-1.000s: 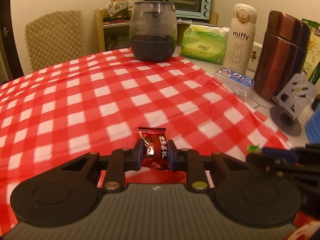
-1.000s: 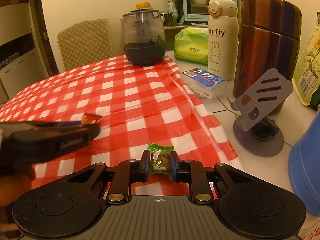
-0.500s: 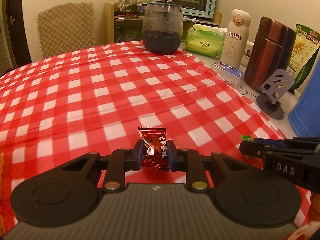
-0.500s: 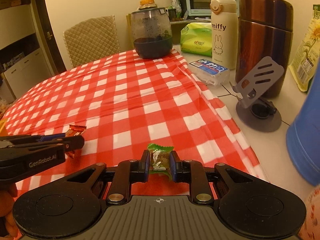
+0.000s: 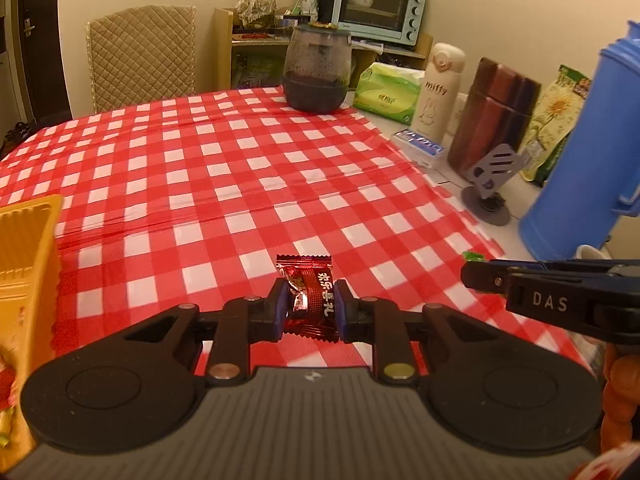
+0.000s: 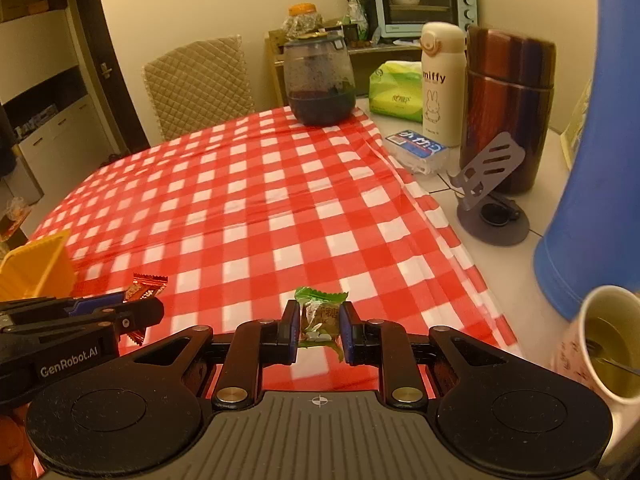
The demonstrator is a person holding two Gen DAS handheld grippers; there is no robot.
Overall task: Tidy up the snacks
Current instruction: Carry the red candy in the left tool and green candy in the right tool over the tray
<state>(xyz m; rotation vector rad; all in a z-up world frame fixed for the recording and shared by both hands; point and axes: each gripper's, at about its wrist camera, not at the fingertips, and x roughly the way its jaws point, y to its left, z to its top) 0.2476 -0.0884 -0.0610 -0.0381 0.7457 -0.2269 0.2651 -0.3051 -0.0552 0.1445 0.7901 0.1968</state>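
A red-wrapped candy (image 5: 310, 300) is pinched in the left gripper (image 5: 309, 307), a green-wrapped candy (image 6: 320, 320) in the right gripper (image 6: 319, 325), both above the checked tablecloth (image 5: 240, 168). Left of them a yellow box (image 6: 38, 268) is seen; at the cloth's far edge a dark jar (image 6: 320, 80) stands.

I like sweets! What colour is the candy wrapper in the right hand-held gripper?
Green: the candy shows best in the right wrist view.

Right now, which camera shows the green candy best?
The right wrist view: the green candy sits centred, clamped in the right tool, wrapper readable. The left wrist view shows only a green tip beyond that tool's fingers.
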